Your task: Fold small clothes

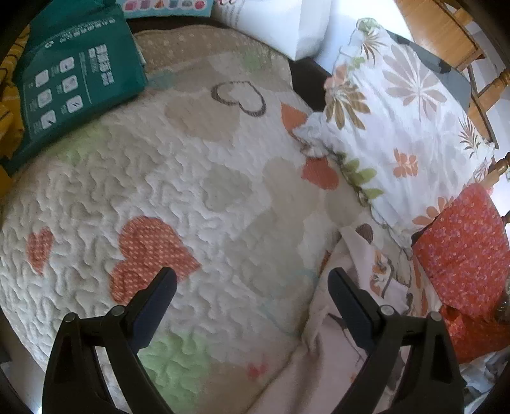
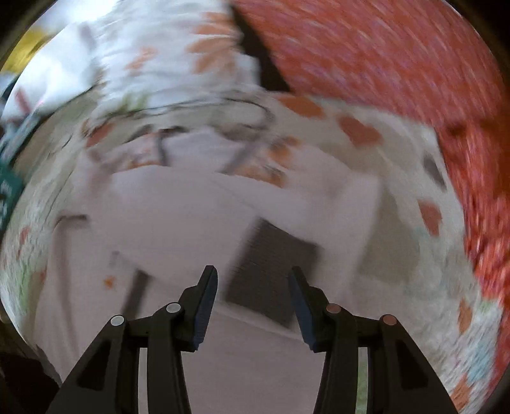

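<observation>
A pale pink small garment (image 1: 344,350) with little orange and brown prints lies crumpled on the heart-patterned quilt (image 1: 191,178), at the lower right of the left wrist view. My left gripper (image 1: 251,272) is open wide above the quilt, its right finger over the garment's edge, holding nothing. The right wrist view is motion-blurred. It shows the same pink garment (image 2: 191,216) spread below, with a dark grey patch (image 2: 274,261) on it. My right gripper (image 2: 252,270) hangs above the garment with its jaws apart and nothing between them.
A green package (image 1: 73,73) lies at the quilt's far left. A floral pillow (image 1: 398,127) and a red flowered cushion (image 1: 465,248) line the right side. A white bag (image 1: 287,22) and a wooden chair (image 1: 446,28) stand behind.
</observation>
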`<state>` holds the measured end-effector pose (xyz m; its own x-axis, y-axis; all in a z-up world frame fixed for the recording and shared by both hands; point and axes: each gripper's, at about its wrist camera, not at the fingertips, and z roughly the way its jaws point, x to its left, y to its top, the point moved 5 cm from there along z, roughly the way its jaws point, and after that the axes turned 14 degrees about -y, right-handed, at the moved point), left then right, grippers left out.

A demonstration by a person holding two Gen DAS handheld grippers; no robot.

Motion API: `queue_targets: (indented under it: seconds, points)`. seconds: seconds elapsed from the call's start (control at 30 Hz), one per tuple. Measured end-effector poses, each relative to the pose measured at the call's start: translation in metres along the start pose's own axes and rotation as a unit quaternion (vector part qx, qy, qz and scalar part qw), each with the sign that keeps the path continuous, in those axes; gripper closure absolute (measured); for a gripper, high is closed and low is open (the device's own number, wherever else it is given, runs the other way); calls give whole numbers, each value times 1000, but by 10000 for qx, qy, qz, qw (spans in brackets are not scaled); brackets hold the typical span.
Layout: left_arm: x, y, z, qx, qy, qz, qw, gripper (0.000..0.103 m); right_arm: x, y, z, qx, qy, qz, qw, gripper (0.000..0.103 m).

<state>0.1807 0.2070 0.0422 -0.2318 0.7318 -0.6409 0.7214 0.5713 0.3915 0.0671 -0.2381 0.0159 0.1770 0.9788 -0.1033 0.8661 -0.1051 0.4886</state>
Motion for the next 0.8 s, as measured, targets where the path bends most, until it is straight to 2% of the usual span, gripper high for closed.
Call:
queue_targets:
  seconds: [0.13, 0.23, 0.43, 0.47, 0.6, 0.67, 0.73, 0.8]
  points:
    - [-13, -5, 11, 81, -12, 87, 9999, 8, -21, -6, 21, 264, 291, 614, 9973, 52]
    - [-24, -9, 19, 160, -16, 190, 9997, 8, -21, -11, 36, 443, 451, 887, 9940, 53]
    - [-33, -13, 31, 278, 21, 281, 9992, 8, -11, -10, 36, 358, 265, 724, 9964, 84]
    - [-34, -14, 33, 287, 30, 289, 9992, 8, -11, -11, 35, 356, 207, 649, 9970, 96]
    - [-37, -17, 35, 334, 10, 313, 9990, 8, -18, -10, 18, 258, 344, 764, 9962, 99]
    - [-38, -18, 34, 326, 0, 331, 9989, 8, -19, -8, -5, 169, 677, 991, 9926, 99]
    - [-38, -18, 32, 311, -17, 336, 9989, 8, -21, -7, -30, 159, 1218, 1327, 9835, 99]
    - [-35, -18, 31, 314, -28, 317, 9990, 8, -26, -5, -68, 111, 1983, 1791, 9636, 99]
